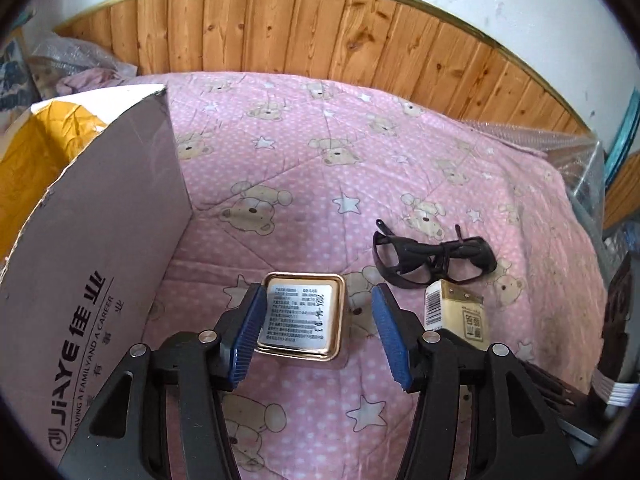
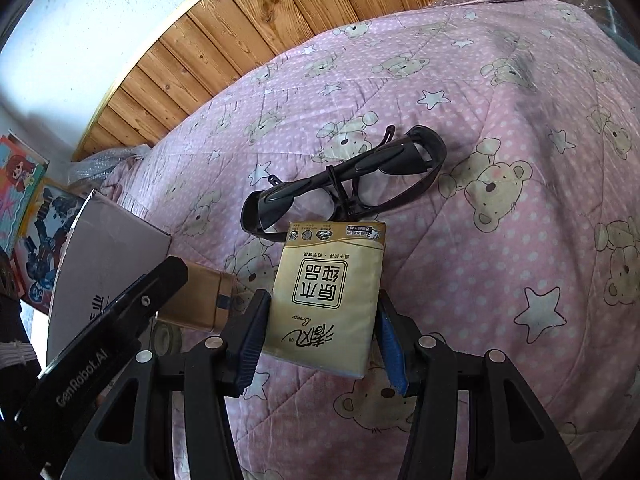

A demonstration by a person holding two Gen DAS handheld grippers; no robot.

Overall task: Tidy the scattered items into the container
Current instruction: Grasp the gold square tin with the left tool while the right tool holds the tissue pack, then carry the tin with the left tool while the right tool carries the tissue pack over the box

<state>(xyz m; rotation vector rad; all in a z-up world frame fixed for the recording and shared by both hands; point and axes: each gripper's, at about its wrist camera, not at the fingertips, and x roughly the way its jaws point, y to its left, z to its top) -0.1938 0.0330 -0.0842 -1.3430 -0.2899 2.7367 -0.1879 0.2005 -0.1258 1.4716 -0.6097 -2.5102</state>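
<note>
Left wrist view shows the left gripper [image 1: 318,326] spread wide over a flat square tin [image 1: 301,316] lying label-up on the quilt [image 1: 280,168]; its left pad overlaps the tin's edge, the right pad stands clear of it. Right wrist view shows the right gripper [image 2: 320,336] with its pads at both long sides of a tissue pack [image 2: 328,300], seemingly closed on it, though a sliver of gap on the right cannot be ruled out. Just beyond the pack, touching its far end, lie dark glasses [image 2: 348,176], folded. The cardboard box [image 1: 92,240], the container, stands immediately left of the left gripper, open at the top.

Both hands look to be at the pick-up step, nothing seen boxed yet. Next, I judge, the left gripper needs to centre and close on the low tin, which offers little height to grip, while the right lifts the pack without dragging the glasses.

Underneath is a soft pink bear-and-star quilt; wooden panelling [image 1: 320,28] and a white wall lie beyond.
</note>
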